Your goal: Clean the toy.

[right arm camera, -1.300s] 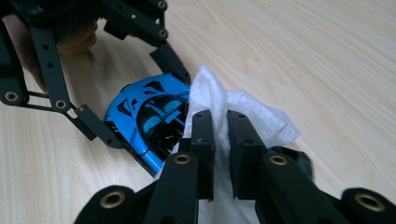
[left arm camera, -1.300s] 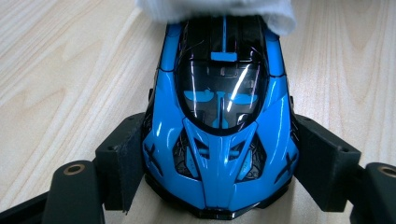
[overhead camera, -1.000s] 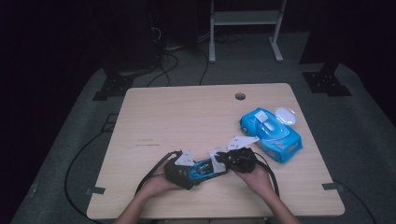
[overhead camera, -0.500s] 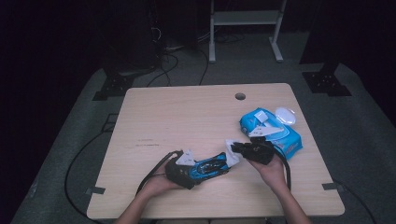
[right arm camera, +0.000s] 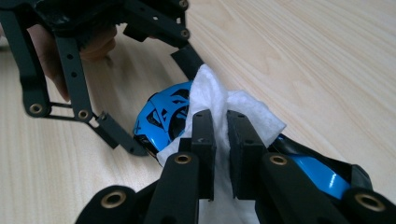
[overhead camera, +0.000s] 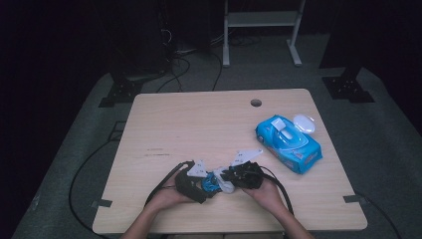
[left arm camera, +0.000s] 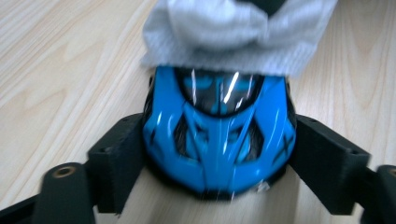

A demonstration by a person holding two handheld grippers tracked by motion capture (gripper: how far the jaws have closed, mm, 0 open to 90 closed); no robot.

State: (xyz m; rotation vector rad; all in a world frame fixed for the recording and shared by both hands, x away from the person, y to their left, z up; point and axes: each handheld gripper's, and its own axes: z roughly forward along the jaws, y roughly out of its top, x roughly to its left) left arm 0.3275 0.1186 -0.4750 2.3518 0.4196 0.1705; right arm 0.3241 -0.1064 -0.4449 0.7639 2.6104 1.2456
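Near the front edge of the table [overhead camera: 164,114], my right gripper [overhead camera: 234,178] had come back from beside the blue wipe pack [overhead camera: 288,144], where it hovered half a second earlier, and met the toy car [overhead camera: 210,183] again. That told me the wiping stroke was resuming rather than finished. My left gripper [left arm camera: 205,154] clamped the car's blue body between its pads, nose toward the camera, resting on the wood. My right jaws were pressed together on a white wipe [right arm camera: 219,107], which lay draped over the car's roof. Both my forearms came in low from the front edge, hands angled inward toward each other.
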